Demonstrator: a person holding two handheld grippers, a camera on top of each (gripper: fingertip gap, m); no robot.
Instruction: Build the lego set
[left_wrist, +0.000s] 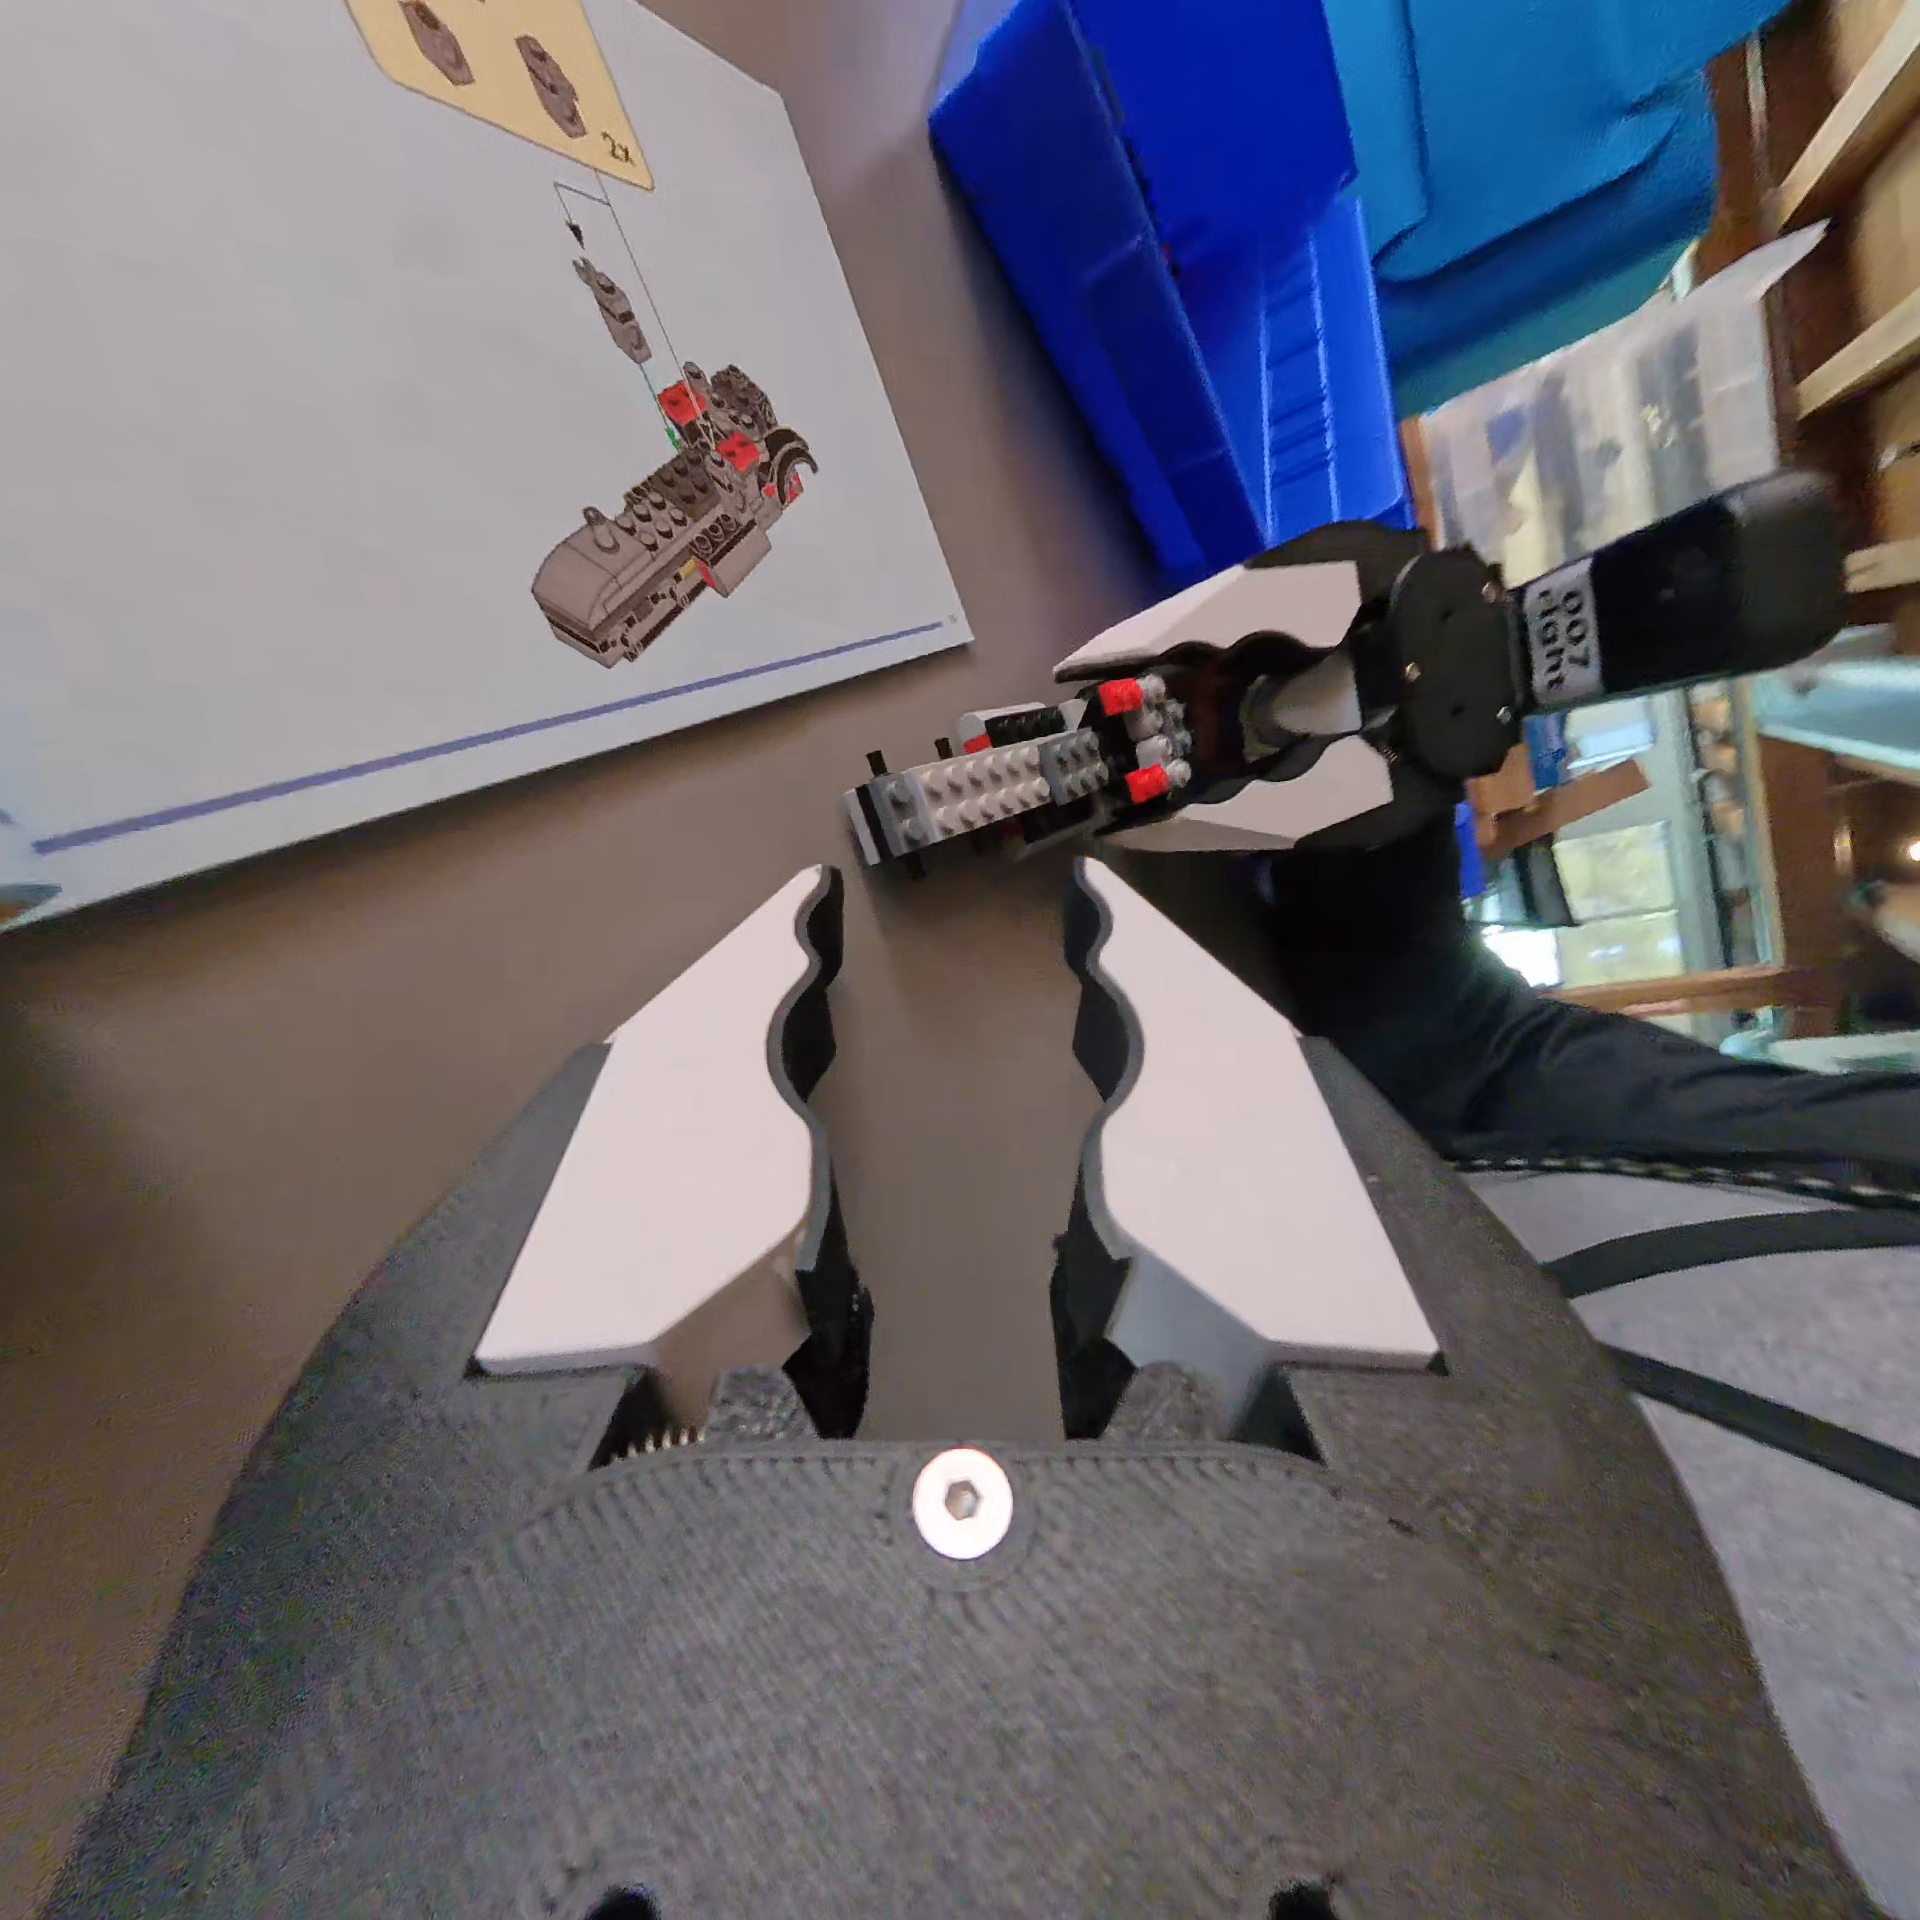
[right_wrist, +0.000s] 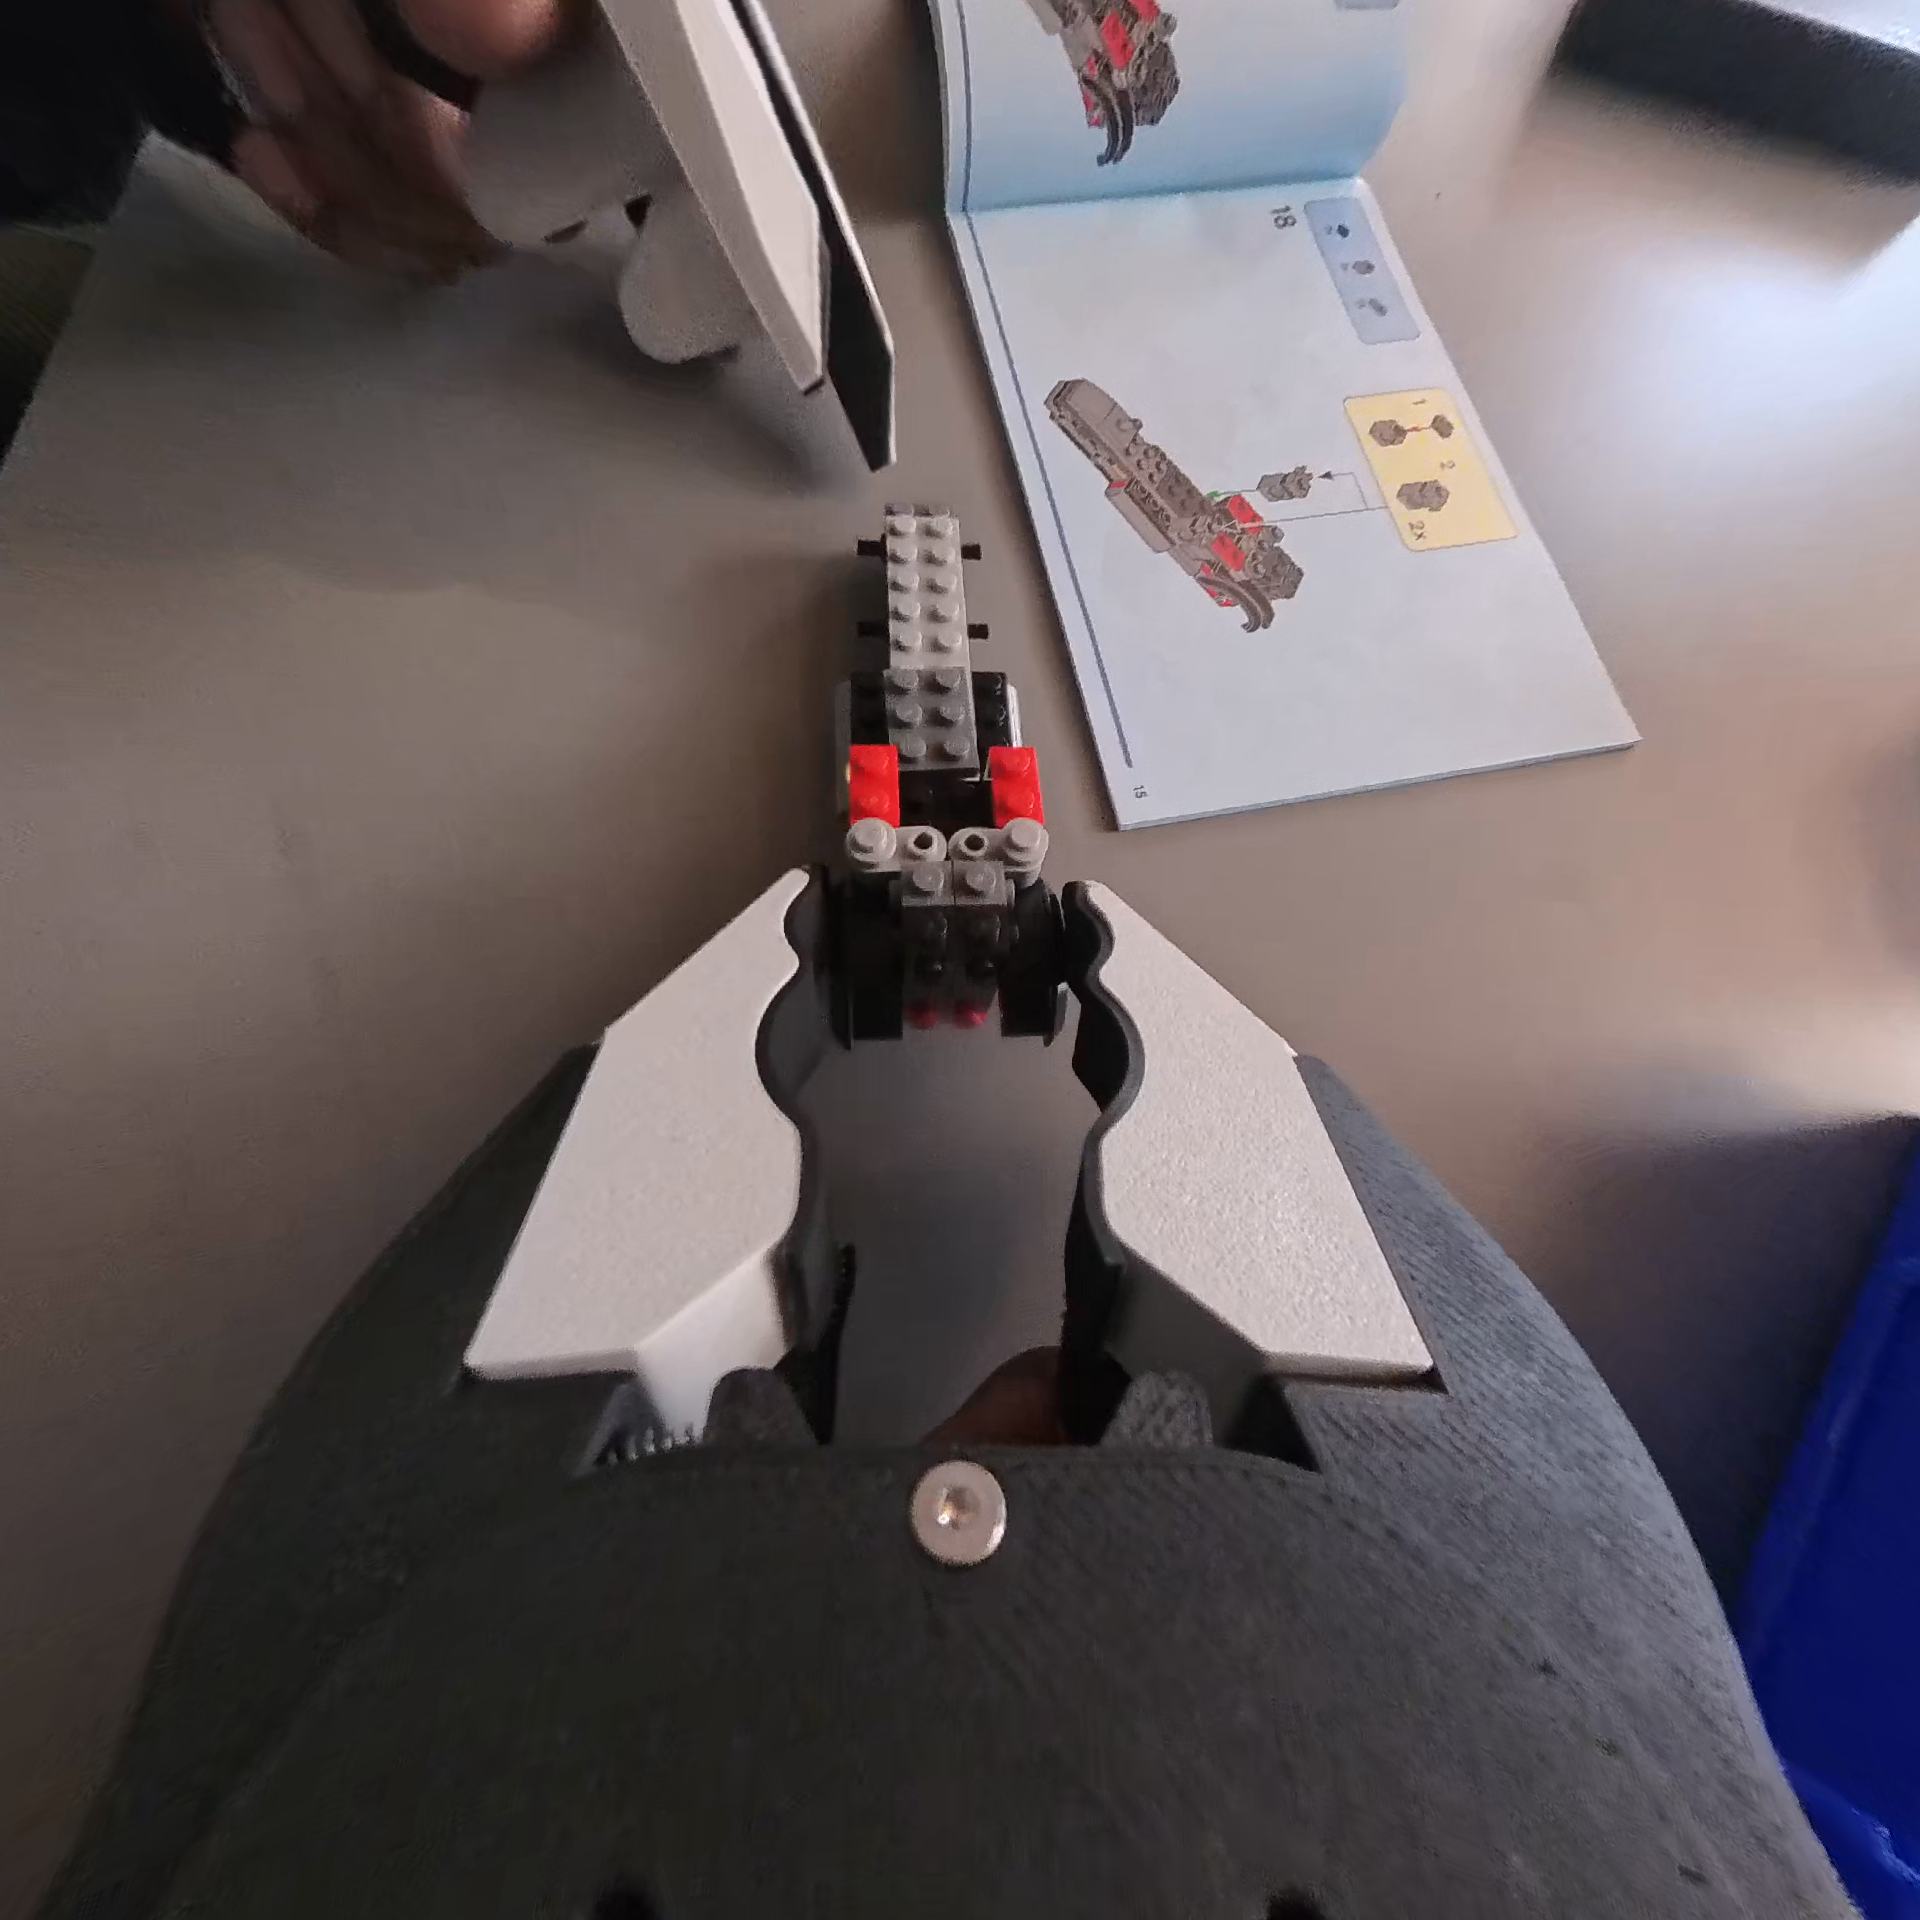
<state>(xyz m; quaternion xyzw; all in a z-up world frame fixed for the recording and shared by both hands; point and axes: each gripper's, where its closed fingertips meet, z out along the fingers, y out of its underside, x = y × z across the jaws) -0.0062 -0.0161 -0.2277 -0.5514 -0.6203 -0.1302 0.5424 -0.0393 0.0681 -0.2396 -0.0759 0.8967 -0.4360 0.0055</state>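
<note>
A partly built lego model (right_wrist: 932, 665), grey, black and red with a long studded grey top, lies lengthwise on the grey table (right_wrist: 364, 727). My right gripper (right_wrist: 940, 902) is shut on the model's black rear end. In the left wrist view the model (left_wrist: 987, 779) sits just beyond my left gripper (left_wrist: 956, 883), which is open and empty, its fingertips close to the model's grey front end. The right gripper (left_wrist: 1101, 758) shows there clamped on the model. The left gripper (right_wrist: 868, 416) shows side-on in the right wrist view, above the model's far end.
An open instruction booklet (right_wrist: 1299, 540) lies beside the model; it also shows in the left wrist view (left_wrist: 312, 468). A blue bin (left_wrist: 1143, 260) stands beyond it. A person's hand (right_wrist: 364, 156) holds the left gripper. Wooden shelves (left_wrist: 1849, 312) stand behind. Tip to tip, the grippers are about 10 centimeters apart.
</note>
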